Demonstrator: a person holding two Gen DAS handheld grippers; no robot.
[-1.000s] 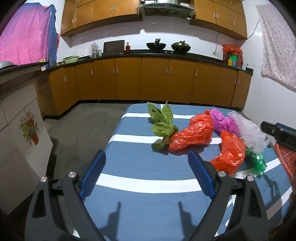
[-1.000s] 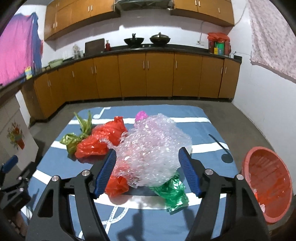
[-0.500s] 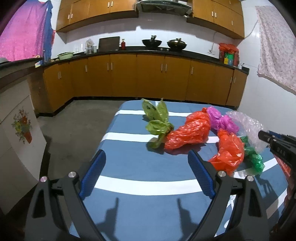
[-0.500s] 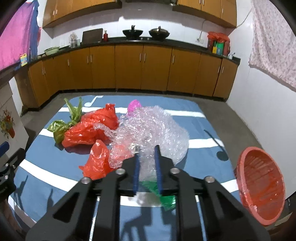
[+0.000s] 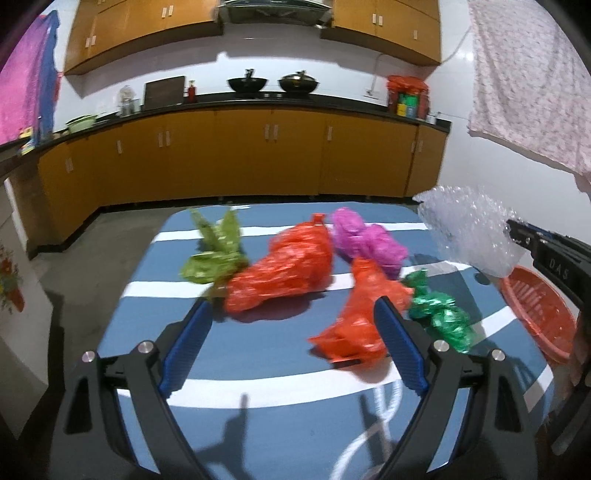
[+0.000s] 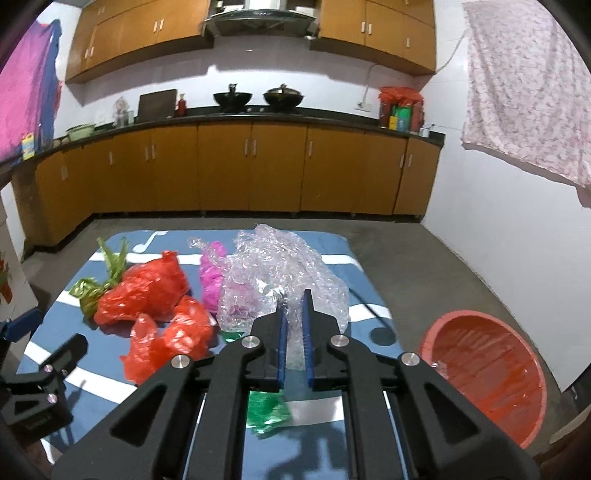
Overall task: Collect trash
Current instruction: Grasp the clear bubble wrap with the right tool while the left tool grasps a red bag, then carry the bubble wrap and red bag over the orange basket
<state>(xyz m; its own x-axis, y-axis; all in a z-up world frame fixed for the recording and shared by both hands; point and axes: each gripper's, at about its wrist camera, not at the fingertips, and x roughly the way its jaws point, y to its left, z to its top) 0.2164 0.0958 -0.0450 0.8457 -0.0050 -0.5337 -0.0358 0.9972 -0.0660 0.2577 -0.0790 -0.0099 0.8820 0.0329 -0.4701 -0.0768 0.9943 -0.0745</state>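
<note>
right claw (image 6: 292, 301) pinches crinkly clear bubble wrap (image 6: 280, 266) above striped cloth (image 6: 110, 384).

A home kitchen is shown: orange-brown wooden cabinets (image 6: 229, 166) are fitted below a dark countertop (image 6: 258, 112) and along the wall above, two black woks (image 6: 232, 98) are set on the stove, and a range hood (image 6: 258, 14) is mounted overhead.
</note>
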